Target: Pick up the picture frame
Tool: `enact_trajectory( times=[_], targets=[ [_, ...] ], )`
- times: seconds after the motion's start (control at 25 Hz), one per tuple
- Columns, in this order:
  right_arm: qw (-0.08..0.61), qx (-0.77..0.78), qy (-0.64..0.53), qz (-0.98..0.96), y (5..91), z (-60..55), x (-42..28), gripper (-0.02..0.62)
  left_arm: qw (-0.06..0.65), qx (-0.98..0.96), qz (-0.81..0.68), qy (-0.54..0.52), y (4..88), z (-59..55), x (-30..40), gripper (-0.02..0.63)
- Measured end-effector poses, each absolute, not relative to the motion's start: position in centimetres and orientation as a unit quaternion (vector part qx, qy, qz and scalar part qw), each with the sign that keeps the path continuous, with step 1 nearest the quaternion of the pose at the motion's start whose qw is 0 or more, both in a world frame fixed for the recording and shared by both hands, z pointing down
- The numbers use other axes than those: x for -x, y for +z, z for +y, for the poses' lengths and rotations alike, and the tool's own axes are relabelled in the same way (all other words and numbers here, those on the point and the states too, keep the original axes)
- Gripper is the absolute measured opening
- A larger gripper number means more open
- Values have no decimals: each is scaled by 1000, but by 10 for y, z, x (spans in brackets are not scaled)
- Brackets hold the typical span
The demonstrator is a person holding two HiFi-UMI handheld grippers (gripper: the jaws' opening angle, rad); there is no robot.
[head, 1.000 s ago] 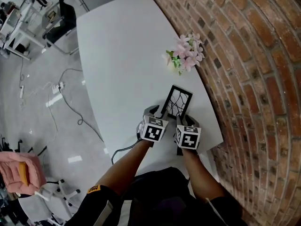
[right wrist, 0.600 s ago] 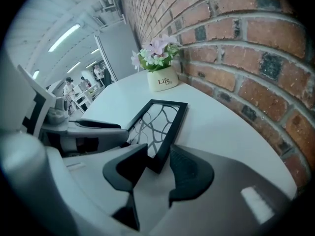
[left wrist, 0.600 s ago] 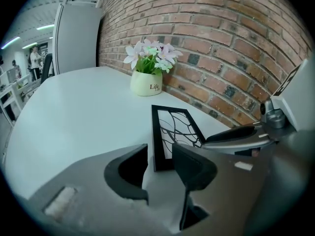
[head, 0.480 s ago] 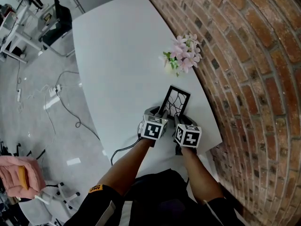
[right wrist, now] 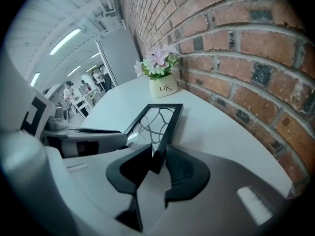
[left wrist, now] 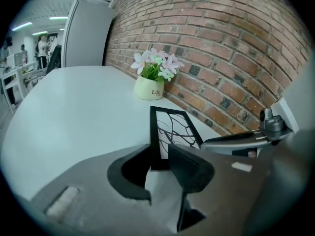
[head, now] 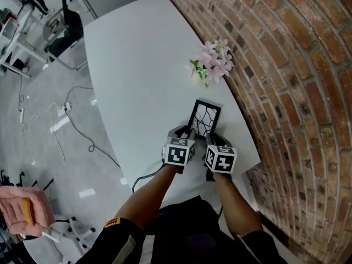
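Observation:
A black picture frame (head: 205,120) with a branch-pattern print rests on the white table (head: 137,65) near the brick wall. My left gripper (head: 184,132) is at its near left corner. In the left gripper view the frame's left rail (left wrist: 154,132) sits between the closing jaws of that gripper (left wrist: 160,154), with a sliver of gap on the right side. My right gripper (head: 213,139) is at the near right corner. There the frame's corner (right wrist: 158,151) is pinched between the closing jaws of that gripper (right wrist: 158,156).
A cream pot of pink flowers (head: 212,65) stands beyond the frame against the brick wall (head: 286,65). The table's front edge (head: 242,166) runs just behind my hands. Cables (head: 82,125) lie on the floor at left, and a chair (head: 66,26) stands further back.
Both grippers stay at the frame's near corners while the head view drifts slightly. The frame has not visibly moved on the table.

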State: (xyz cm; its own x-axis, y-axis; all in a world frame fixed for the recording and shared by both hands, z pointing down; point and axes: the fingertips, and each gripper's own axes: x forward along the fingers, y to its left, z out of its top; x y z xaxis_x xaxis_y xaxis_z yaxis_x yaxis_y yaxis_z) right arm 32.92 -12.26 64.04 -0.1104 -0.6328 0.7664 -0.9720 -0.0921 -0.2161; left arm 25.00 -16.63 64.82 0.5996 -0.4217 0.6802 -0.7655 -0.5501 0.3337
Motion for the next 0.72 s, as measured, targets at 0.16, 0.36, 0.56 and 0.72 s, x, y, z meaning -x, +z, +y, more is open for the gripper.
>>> enact_trajectory(
  times=[0.16,0.36,0.56,0.72],
  targets=[
    [203,-645,363,-642,617,-120,-320,83,295,-847,-368,245,623,-163,-239,106],
    [177,-659,321,-657,572,-113,-291,83,274,-852,-395,205,580,-152,-208,106],
    [170,-655,292,-676,538,-99,-248,83,259,-854,-414,178,540,-134,-163,106],
    [166,-653,270,-688,510,-84,-211,84,236,-857,-430,160,512,-119,-124,103]
  ],
)
